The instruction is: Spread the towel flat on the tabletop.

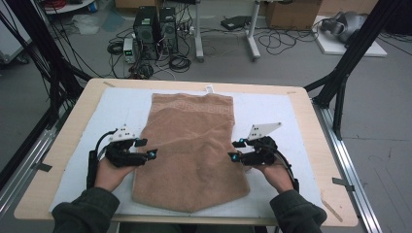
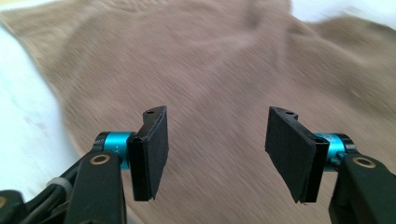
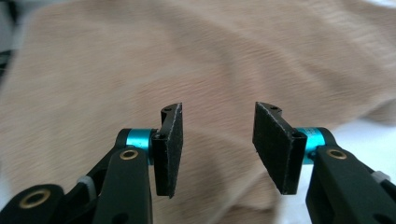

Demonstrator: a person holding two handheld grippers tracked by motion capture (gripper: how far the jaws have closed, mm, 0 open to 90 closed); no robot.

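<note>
- High view: a brown towel (image 1: 192, 150) was seen lying flat along the middle of a white mat (image 1: 272, 111) on the table (image 1: 311, 126), its far hem near the mat's far edge and its near end close to the table's near edge.
- The left gripper (image 1: 151, 154) was held at the towel's left edge and the right gripper (image 1: 232, 154) at its right edge, both about midway along its length and pointed inward.
- Left gripper view: the jaws were seen spread apart, with nothing between the pads; the towel (image 2: 210, 70) lay blurred beyond them, and the white mat (image 2: 23, 116) showed at the left.
- Right gripper view: the jaws were likewise released and empty, with the towel (image 3: 187, 60) spread beyond them.
- The towel was judged soft, limp and light, with a grippy pile; it would sag and fold wherever it was lifted.
- Hold would best be taken by pinching each side edge, so that a single layer is caught and the cloth is raised evenly.
</note>
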